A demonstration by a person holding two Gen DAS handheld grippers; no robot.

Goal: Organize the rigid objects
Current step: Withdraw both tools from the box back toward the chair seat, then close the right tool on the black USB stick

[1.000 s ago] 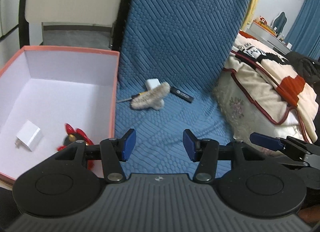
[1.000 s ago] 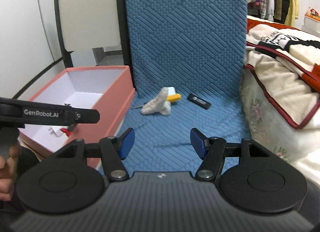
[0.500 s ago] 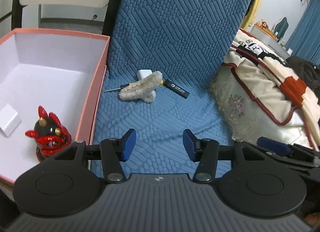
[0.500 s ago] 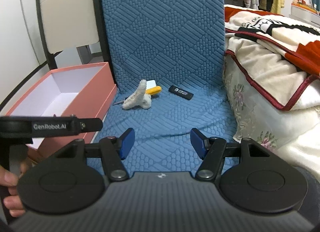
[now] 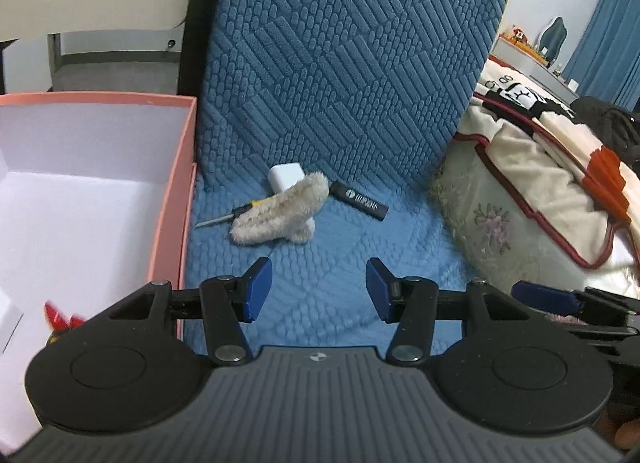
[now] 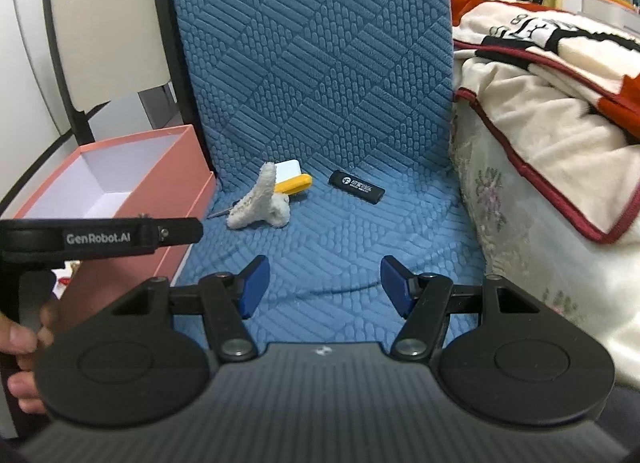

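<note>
On the blue quilted chair seat (image 5: 320, 271) lie a fluffy beige sock (image 5: 280, 209), a yellow-handled screwdriver (image 5: 224, 216) partly under it, a white charger block (image 5: 285, 176) and a black rectangular stick (image 5: 360, 201). They also show in the right wrist view: sock (image 6: 258, 203), screwdriver handle (image 6: 296, 184), charger (image 6: 289, 168), black stick (image 6: 356, 186). The pink box (image 5: 172, 191) on the left holds a red figurine (image 5: 60, 313), mostly hidden. My left gripper (image 5: 316, 289) is open and empty over the seat. My right gripper (image 6: 323, 287) is open and empty.
A bed with a cream and red blanket (image 5: 552, 183) borders the seat on the right. The chair's blue backrest (image 6: 312, 55) rises behind the objects. A second beige chair (image 6: 108, 35) stands behind the pink box (image 6: 132, 179). The left gripper's body (image 6: 100, 237) crosses the right wrist view.
My left gripper has moved right and closer to the objects; the figurine has slid almost out of view. My right gripper has moved nearer the seat. Both stay open.
</note>
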